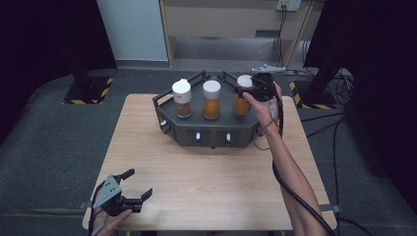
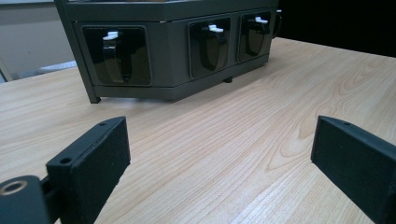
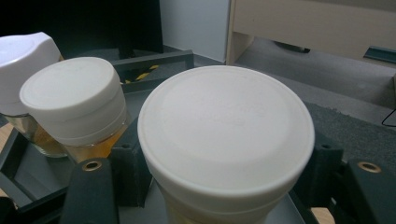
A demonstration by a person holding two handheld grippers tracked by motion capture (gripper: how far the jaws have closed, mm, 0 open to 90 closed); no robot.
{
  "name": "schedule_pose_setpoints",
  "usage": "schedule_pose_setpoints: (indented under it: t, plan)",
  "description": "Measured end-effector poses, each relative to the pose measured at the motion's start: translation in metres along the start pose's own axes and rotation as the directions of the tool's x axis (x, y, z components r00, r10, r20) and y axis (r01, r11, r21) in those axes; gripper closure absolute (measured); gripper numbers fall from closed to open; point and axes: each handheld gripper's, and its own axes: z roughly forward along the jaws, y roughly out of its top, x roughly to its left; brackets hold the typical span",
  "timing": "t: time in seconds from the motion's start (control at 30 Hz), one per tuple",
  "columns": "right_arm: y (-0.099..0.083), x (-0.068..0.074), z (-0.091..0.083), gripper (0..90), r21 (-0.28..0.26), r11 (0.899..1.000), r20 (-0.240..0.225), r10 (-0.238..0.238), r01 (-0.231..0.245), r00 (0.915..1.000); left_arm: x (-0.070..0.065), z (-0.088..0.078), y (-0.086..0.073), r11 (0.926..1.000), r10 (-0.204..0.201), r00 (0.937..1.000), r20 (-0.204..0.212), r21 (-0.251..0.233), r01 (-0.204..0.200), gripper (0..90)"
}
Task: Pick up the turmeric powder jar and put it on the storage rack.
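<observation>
The right jar (image 1: 242,101) stands at the right end of the dark rack (image 1: 206,132), at the far middle of the worktop (image 1: 206,187). The right gripper (image 1: 252,88) holds it just under its white lid (image 3: 226,133): the fingers (image 3: 91,196) are closed on the jar, one at each side, as the right gripper view shows.

There are three jars in the rack, in one row. The middle jar (image 1: 212,101) and the left jar (image 1: 182,99) stand free, each apart from the next one. All three are of clear glass with an orange-brown powder inside and a white cap, smooth and matt; the caps of the right and middle jars are flat and round, the cap of the left jar is taller and more rounded.

The rack is a grey metal tray with angled ends, and its front wall has three dark recesses, each with a small white lever (image 2: 215,29).

The left gripper (image 1: 132,192) rests at the near left corner of the worktop, well apart from the rack, with its fingers (image 2: 91,163) wide open and nothing between them.

The worktop is of light wood with visible grain. Around it lies a grey carpet floor (image 1: 54,142), and black stands with yellow-black stripes are behind
</observation>
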Motion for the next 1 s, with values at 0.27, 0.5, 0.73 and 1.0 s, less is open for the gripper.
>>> schedule_pose_setpoints:
  t: [0.27, 0.5, 0.73, 1.0]
  plan:
    - [-0.007, 0.003, 0.007, 33.7, 0.003, 1.000, 0.008, -0.006, 0.006, 1.0000, 0.000, 0.000, 0.000, 1.0000, 0.001, 1.0000, 0.002, 0.000, -0.001, 3.6]
    - [-0.011, 0.005, 0.010, 33.7, 0.010, 1.000, 0.001, -0.010, 0.010, 1.0000, 0.000, 0.000, 0.000, 1.0000, 0.002, 1.0000, 0.002, 0.000, -0.002, 3.7]
    - [-0.014, 0.006, 0.011, 33.7, 0.010, 1.000, -0.002, -0.010, 0.010, 0.9999, 0.000, 0.000, 0.000, 1.0000, 0.001, 1.0000, 0.002, 0.000, -0.001, 3.6]
    - [-0.016, 0.004, 0.012, 33.7, 0.014, 1.000, 0.004, 0.002, -0.002, 1.0000, 0.000, 0.000, 0.000, 1.0000, 0.002, 1.0000, 0.002, 0.000, -0.002, 3.7]
